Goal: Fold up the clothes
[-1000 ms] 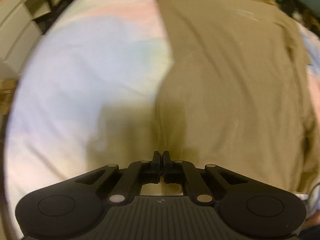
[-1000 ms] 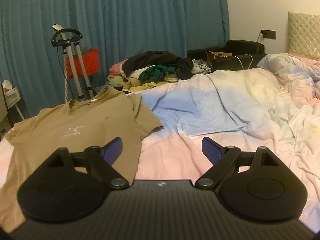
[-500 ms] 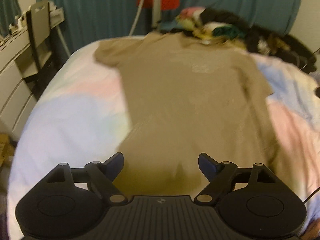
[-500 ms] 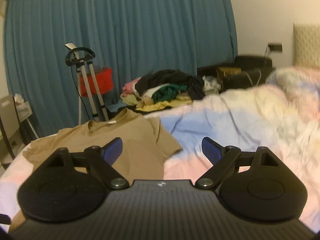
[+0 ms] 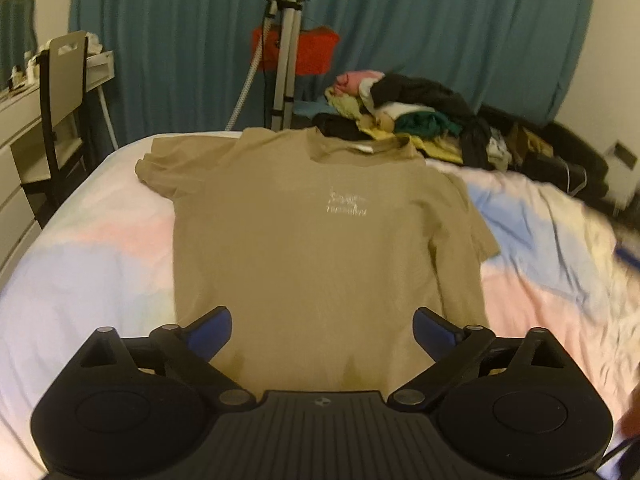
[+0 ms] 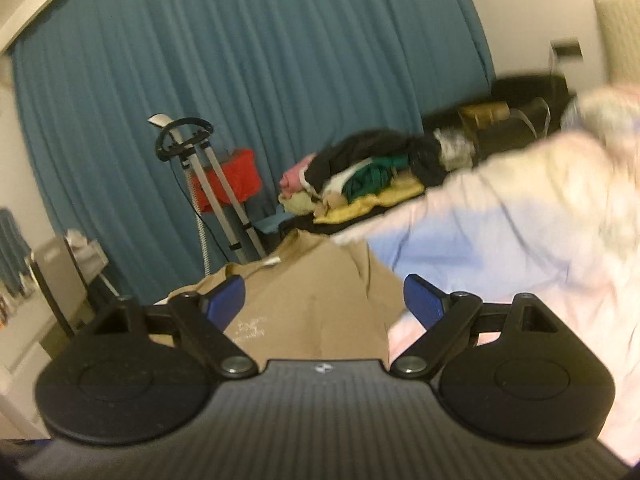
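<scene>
T-shirt (image 5: 312, 240): tan, spread flat on the bedspread (image 5: 92, 272), collar toward the clothes pile (image 5: 408, 116)
Left gripper (image 5: 322, 328): fingers spread wide — holding nothing, above the shirt's hem
Right gripper (image 6: 324, 300): spread wide, empty — raised over the shirt

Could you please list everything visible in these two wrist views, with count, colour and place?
T-shirt: one, tan with a small white chest print, spread flat on the bed, collar at the far end.
Bed cover: one, pastel pink, blue and white, under the shirt.
Clothes pile: one heap, black, green, yellow and pink, beyond the collar.
Curtain: one, teal, across the back wall.
Stand: one, silver poles with a black top, before the curtain.
Red item: one, behind the stand; blurred.
Chair: one, dark frame, pale back, far left.
Desk: one, white, behind the chair.
Left gripper: black, blue pads, open over the hem.
Right gripper: black, blue pads, open, raised.
</scene>
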### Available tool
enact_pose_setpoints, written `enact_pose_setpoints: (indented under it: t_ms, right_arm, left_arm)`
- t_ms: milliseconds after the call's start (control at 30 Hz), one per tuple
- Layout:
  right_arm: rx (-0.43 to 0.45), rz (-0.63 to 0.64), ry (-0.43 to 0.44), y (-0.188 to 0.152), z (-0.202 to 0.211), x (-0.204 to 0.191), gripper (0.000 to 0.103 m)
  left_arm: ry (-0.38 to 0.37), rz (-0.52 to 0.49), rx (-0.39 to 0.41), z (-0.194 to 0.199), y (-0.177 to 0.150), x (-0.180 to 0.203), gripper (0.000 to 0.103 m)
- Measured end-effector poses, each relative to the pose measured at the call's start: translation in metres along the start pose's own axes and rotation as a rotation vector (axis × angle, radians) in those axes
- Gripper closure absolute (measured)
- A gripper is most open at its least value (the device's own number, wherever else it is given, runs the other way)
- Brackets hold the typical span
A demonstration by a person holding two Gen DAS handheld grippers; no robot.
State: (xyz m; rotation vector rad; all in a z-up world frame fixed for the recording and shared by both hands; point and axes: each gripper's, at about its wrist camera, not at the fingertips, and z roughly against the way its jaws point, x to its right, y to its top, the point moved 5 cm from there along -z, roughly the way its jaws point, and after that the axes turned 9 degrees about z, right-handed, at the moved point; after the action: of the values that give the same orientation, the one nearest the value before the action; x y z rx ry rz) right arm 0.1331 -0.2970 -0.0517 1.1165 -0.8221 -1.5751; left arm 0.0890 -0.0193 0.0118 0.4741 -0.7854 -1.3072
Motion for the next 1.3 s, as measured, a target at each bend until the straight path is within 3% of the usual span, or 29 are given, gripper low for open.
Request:
enact_pose_setpoints:
  t_ms: [200,367,500,700,767,833,900,933,1067,1167,1233,1300]
  right_arm:
    - [-0.072,-0.294,0.073,-0.045,-0.048,0.064,0.014]
    - [-0.113,-0.524,0.179,-0.071,-0.106,0.107,0.014]
    - [-0.133,-0.607,0.237,-0.082,-0.16,0.117,0.024]
    - [-0.133,-0.719,0.314,-0.098,-0.233,0.12,0.045]
    - [-0.125,-0.689,0.31,-0.099,-0.248,0.115,0.048]
    - [-0.09,-0.675,0.286,-0.096,-0.259,0.114,0.057]
    - [-0.071,-0.631,0.25,-0.09,-0.266,0.11,0.08]
    - [-0.068,-0.582,0.225,-0.085,-0.268,0.105,0.086]
    - [-0.003,-0.097,0.109,-0.051,-0.26,0.044,0.089]
    - [0.048,0.162,0.183,-0.042,-0.25,-0.02,0.089]
    - [0.02,0.29,0.249,-0.053,-0.251,-0.057,0.089]
    - [-0.036,0.34,0.338,-0.07,-0.255,-0.08,0.089]
  left_arm:
    - [-0.074,0.042,0.045,-0.045,-0.004,0.0,0.0]
    - [-0.103,0.084,0.016,-0.096,-0.021,-0.006,0.0]
    - [-0.099,0.126,-0.002,-0.128,-0.024,-0.009,0.0]
    - [-0.136,0.078,0.021,-0.155,-0.025,-0.003,0.0]
    - [-0.14,0.09,0.016,-0.16,-0.025,-0.004,0.0]
    - [-0.142,0.103,0.01,-0.165,-0.024,-0.005,0.0]
    - [-0.145,0.115,0.004,-0.17,-0.023,-0.006,0.0]
    - [-0.146,0.122,0.001,-0.173,-0.023,-0.007,0.0]
    - [-0.14,0.124,0.036,-0.171,-0.019,-0.008,0.0]
    - [-0.13,0.121,0.068,-0.168,-0.016,-0.01,0.0]
    - [-0.127,0.131,0.085,-0.165,-0.013,-0.014,0.0]
    - [-0.125,0.141,0.1,-0.162,-0.011,-0.018,0.0]
